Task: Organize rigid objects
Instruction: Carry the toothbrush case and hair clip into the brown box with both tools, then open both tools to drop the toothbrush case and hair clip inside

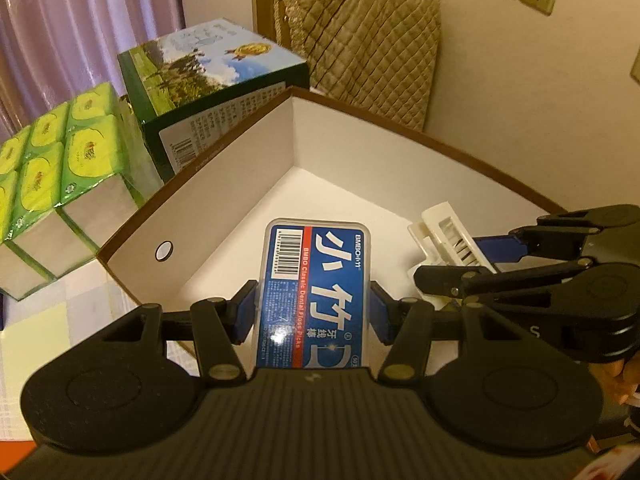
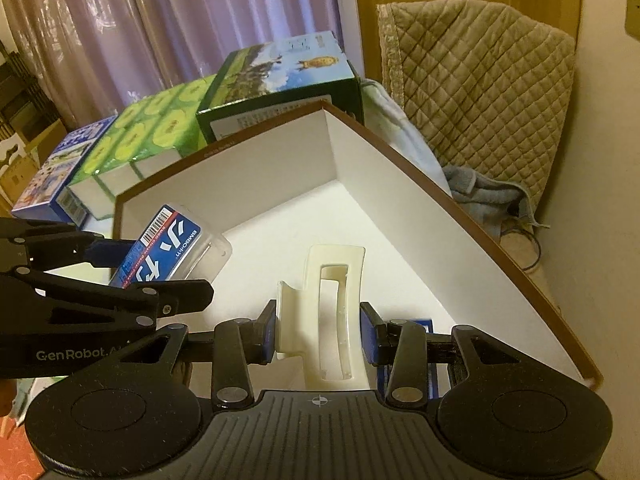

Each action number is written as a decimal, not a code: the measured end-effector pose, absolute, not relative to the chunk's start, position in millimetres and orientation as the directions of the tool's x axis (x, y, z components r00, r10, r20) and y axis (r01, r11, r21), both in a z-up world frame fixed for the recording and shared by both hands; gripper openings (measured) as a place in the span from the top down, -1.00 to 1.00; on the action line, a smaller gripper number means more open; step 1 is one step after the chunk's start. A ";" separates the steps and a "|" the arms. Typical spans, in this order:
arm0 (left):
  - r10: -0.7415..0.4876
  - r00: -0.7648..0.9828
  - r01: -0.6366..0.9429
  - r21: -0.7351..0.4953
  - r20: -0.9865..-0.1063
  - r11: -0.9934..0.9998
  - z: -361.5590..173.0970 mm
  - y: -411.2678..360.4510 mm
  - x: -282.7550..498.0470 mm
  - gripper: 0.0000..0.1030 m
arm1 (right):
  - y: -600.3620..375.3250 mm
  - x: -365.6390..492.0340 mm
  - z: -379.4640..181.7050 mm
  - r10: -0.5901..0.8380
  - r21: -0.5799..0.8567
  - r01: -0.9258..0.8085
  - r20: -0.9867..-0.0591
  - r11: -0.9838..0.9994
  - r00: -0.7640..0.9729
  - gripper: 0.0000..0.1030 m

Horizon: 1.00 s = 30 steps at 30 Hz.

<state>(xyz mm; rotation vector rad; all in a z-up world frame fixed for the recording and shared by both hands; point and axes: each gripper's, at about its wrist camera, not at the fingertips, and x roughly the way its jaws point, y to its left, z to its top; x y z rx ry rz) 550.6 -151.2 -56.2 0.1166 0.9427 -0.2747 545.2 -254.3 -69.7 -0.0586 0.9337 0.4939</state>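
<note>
Gripping over the white box (image 1: 224, 184): left tongs (image 1: 314, 312) clamped on floss case (image 1: 316, 276), right tongs (image 2: 318, 334) on hair clip (image 2: 332, 312).

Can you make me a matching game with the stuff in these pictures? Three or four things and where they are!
Things:
1. floss pick case
2. white hair clip
3. tissue packs
4. quilted cover

Places:
A. behind the big box, by the wall
B. in the right claw
C. outside the big box, wrapped in green
D. in the left claw

Pairs: 1-D, 2-B, 3-C, 4-A
</note>
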 end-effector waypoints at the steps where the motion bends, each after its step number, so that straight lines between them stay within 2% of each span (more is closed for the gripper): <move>1: -0.175 0.549 0.277 -0.019 -0.817 0.961 -59.4 -151.2 554.8 -0.02 | -253.5 549.5 -72.5 0.383 0.162 -0.434 -0.783 0.886 0.490 0.27; 14: -0.124 0.490 0.258 0.008 -0.863 0.966 -92.4 -150.4 584.0 -0.04 | -245.1 583.2 -98.0 0.364 0.146 -0.445 -0.813 0.883 0.455 0.27; 28: -0.124 0.495 0.258 0.010 -0.860 0.966 -92.2 -146.3 588.5 -0.05 | -244.2 591.6 -100.4 0.366 0.134 -0.449 -0.795 0.883 0.483 0.27; 30: -0.126 0.498 0.262 0.011 -0.858 0.965 -91.4 -146.1 587.2 -0.05 | -243.5 591.2 -99.6 0.345 0.112 -0.439 -0.794 0.892 0.500 0.13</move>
